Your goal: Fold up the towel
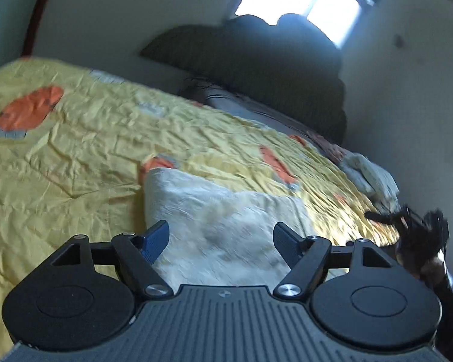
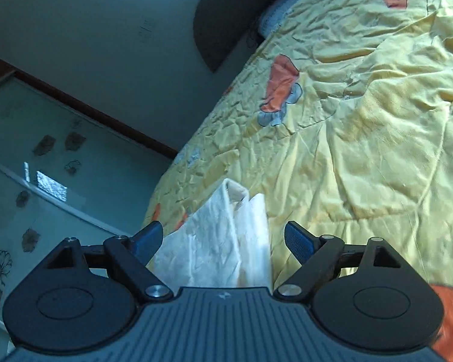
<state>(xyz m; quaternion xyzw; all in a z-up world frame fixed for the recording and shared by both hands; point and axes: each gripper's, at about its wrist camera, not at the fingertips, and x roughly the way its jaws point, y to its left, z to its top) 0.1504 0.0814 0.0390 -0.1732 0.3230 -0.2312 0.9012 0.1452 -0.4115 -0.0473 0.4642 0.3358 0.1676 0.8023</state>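
A cream-white towel lies folded into a rectangle on the yellow bedspread. My left gripper hovers over its near part, fingers wide apart with nothing clamped. In the right wrist view the towel shows its stacked folded layers edge-on. It runs between the spread fingers of my right gripper, which is open and does not pinch it. In the left wrist view a dark, blurred shape that seems to be the right gripper sits at the towel's right side, near the bed edge.
Dark pillows or blankets are piled at the head of the bed under a bright window. A crumpled pale cloth lies by the right wall. A glass wardrobe door with flower prints stands beyond the bed's far side.
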